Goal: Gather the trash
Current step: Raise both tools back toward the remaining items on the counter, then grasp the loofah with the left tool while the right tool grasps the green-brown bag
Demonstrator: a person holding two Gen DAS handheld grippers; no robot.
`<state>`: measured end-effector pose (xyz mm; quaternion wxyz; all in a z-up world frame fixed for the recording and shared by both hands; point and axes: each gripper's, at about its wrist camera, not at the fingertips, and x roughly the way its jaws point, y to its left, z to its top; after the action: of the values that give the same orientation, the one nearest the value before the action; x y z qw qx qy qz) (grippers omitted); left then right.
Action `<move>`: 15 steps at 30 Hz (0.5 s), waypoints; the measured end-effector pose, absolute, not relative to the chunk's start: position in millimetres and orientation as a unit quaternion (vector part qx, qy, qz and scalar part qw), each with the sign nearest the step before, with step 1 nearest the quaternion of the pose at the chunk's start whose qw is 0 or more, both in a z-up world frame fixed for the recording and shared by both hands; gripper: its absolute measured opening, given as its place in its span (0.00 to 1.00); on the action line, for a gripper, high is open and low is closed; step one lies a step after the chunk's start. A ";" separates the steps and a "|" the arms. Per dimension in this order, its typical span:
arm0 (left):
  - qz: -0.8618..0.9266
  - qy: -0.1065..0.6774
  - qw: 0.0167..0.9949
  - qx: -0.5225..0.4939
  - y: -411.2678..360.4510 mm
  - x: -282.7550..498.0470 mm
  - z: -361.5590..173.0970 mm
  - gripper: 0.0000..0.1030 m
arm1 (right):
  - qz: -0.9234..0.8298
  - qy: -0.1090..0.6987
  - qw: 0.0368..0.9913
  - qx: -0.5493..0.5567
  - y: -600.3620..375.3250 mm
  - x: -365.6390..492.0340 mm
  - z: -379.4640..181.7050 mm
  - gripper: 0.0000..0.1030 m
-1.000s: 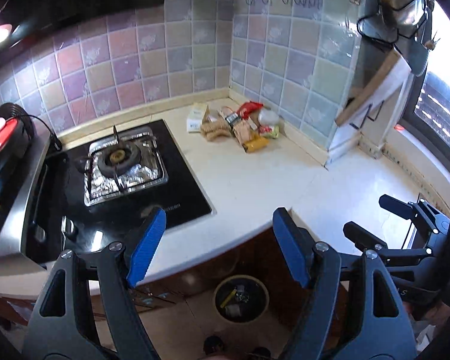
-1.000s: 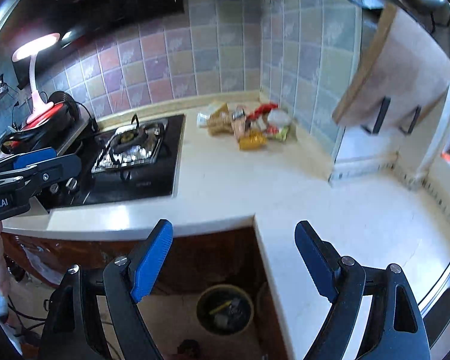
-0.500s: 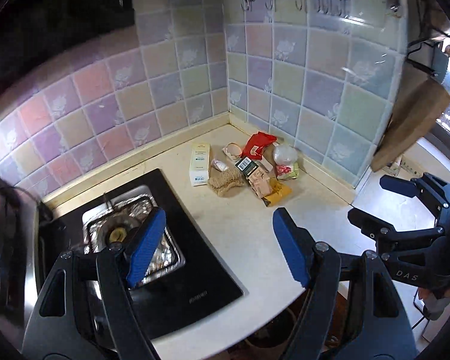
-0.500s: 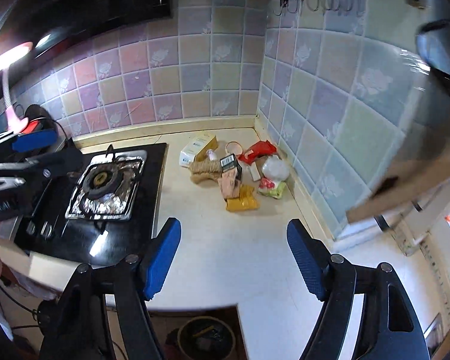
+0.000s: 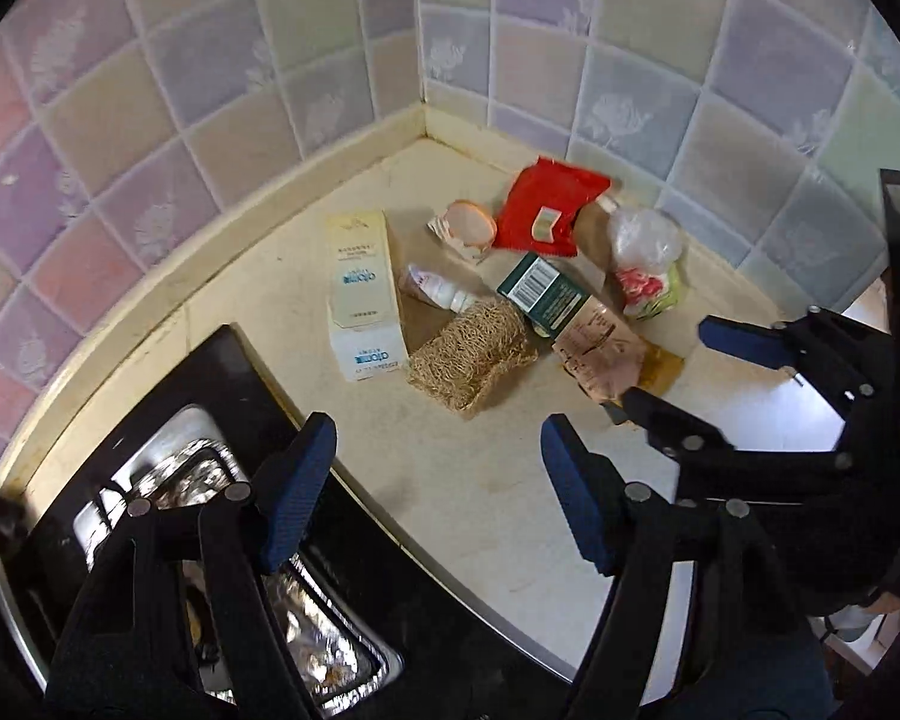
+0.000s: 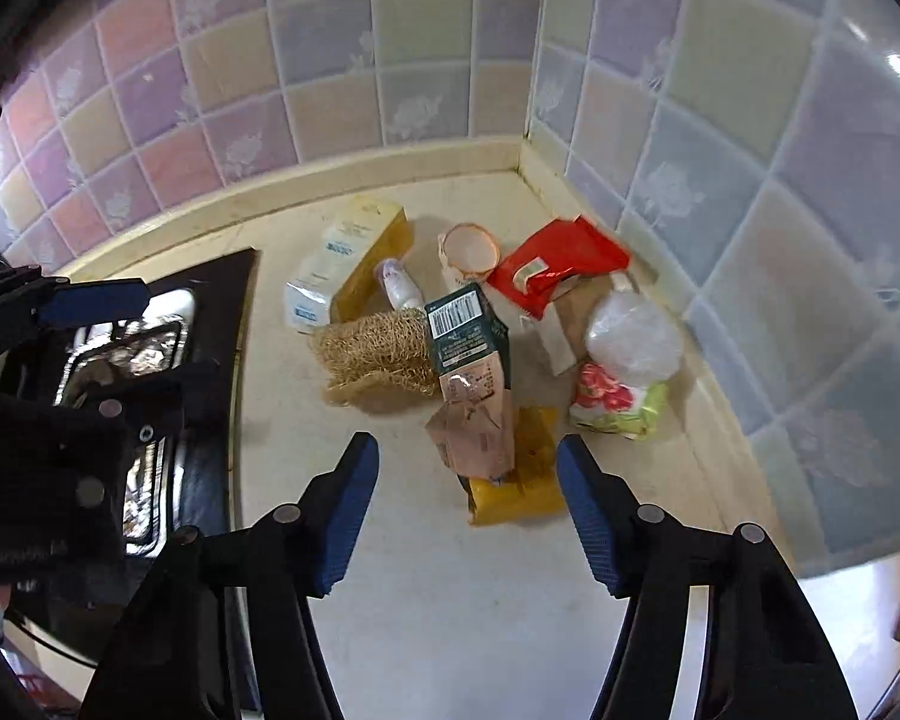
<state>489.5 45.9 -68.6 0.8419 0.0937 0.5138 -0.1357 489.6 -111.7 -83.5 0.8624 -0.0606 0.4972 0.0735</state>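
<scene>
Both grippers are now hanging over the counter corner, much nearer than a second ago. The right gripper, jaws narrowing but released, is framing the yellow packet at lower centre. The left gripper is hovering released, empty, below the woven scrubber. Pickup appears imminent.

You face wall tiles in pastel pink, lilac, yellow, green and blue, each printed with a faint white flower. The counter is cream. On it lie a white and yellow box, a tan woven net, a dark green carton with a barcode, a pink packet, a yellow packet, a red pouch and a clear bag over a red-and-green floral wrapper. The stove is black with silver foil. Your fingers are blue on black frames.
</scene>
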 end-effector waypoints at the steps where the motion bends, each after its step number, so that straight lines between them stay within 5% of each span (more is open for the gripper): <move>1: -0.139 0.516 0.840 0.095 45.8 491.9 -74.2 0.67 | 0.068 0.502 0.859 -0.067 -107.7 498.2 -96.3 0.59; 7: -0.168 0.528 0.825 0.110 33.9 517.3 -107.0 0.67 | 0.046 0.542 0.836 -0.068 -107.2 527.4 -155.0 0.32; 15: -0.184 0.527 0.817 0.147 13.5 534.1 -137.2 0.67 | 0.041 0.527 0.848 0.030 -146.9 534.7 -163.2 0.31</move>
<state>534.1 13.5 -137.2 0.8166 0.1466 0.5270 -0.1839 534.7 -146.9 -163.2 0.8481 0.0298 0.5273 0.0411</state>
